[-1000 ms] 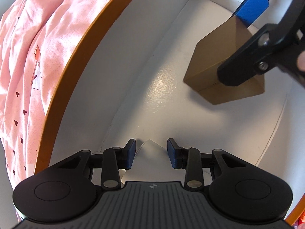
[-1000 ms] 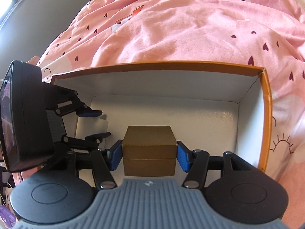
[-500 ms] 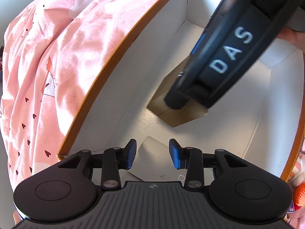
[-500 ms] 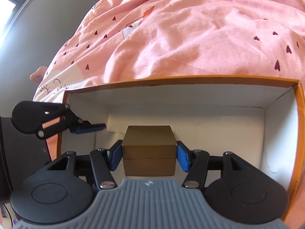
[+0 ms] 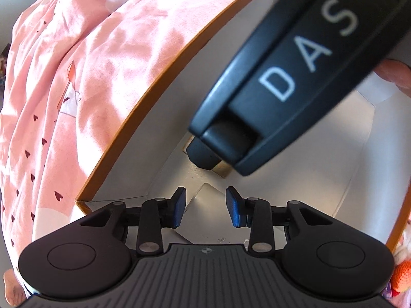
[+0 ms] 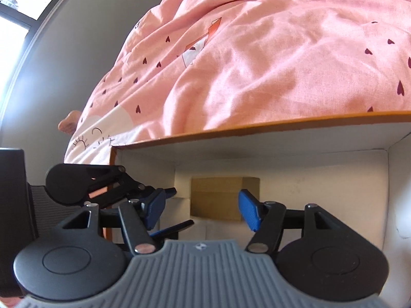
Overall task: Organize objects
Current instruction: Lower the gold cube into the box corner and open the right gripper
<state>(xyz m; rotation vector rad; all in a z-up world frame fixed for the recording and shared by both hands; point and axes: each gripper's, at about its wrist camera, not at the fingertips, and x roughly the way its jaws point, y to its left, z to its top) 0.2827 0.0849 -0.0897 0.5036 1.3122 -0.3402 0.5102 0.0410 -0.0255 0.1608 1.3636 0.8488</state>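
Your right gripper (image 6: 201, 210) stands open and empty; the brown box (image 6: 218, 197) sits just ahead between its pads, inside the orange-rimmed carton (image 6: 257, 128). Your left gripper (image 5: 205, 209), jaws just closing, hovers half-open above a white card (image 5: 205, 205).

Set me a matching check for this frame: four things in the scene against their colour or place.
Things:
1. small box
2. card
3. carton rim
4. bedsheet

Descriptions:
A. pink with dark hearts, outside the carton
B. orange
C. brown, standing on the carton floor
D. white, lying flat on the carton floor

Pairs: 1-C, 2-D, 3-B, 4-A
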